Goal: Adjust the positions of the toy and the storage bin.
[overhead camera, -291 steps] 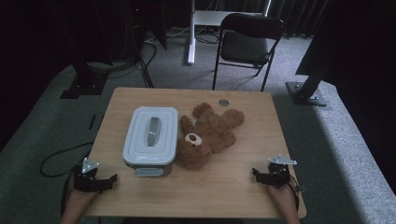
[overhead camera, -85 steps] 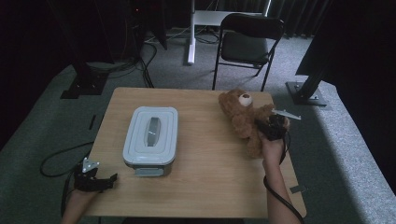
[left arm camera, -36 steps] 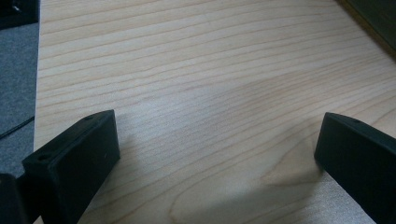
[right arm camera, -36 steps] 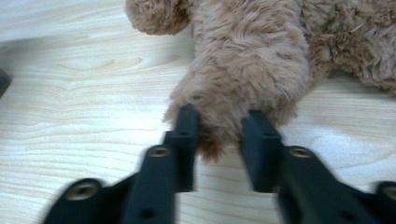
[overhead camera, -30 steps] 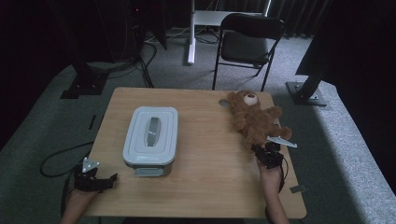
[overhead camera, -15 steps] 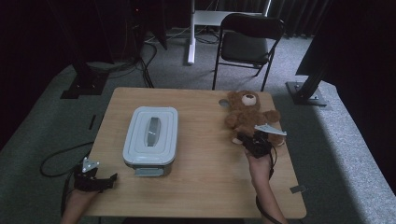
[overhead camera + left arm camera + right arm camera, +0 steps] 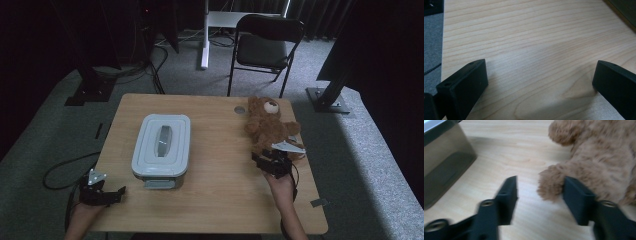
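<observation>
- Teddy bear (image 7: 269, 126) lies at the right of the high view, on the far right part of the table (image 7: 220, 200), head toward the far edge, paws toward you.
- Your right gripper (image 7: 264, 161) sits just below the bear in that view. Its jaws have just been opening and now stand apart.
- In the right gripper view, one furry paw of the bear (image 7: 596, 162) lies in the gap between the jaws, against the right jaw; the left jaw is clear of it, so nothing is pinched.
- Grey lidded container (image 7: 161, 144) stands left of centre in the high view, well apart from the bear; its dark wall (image 7: 445, 167) shows at the upper left of the right gripper view.
- Your left gripper (image 7: 120, 190) rests at the lower left of the high view, near the table's corner, jaws spread wide over bare wood (image 7: 534, 50).
- Folding chair (image 7: 267, 42) stands beyond the table, at the upper middle of the frame.
</observation>
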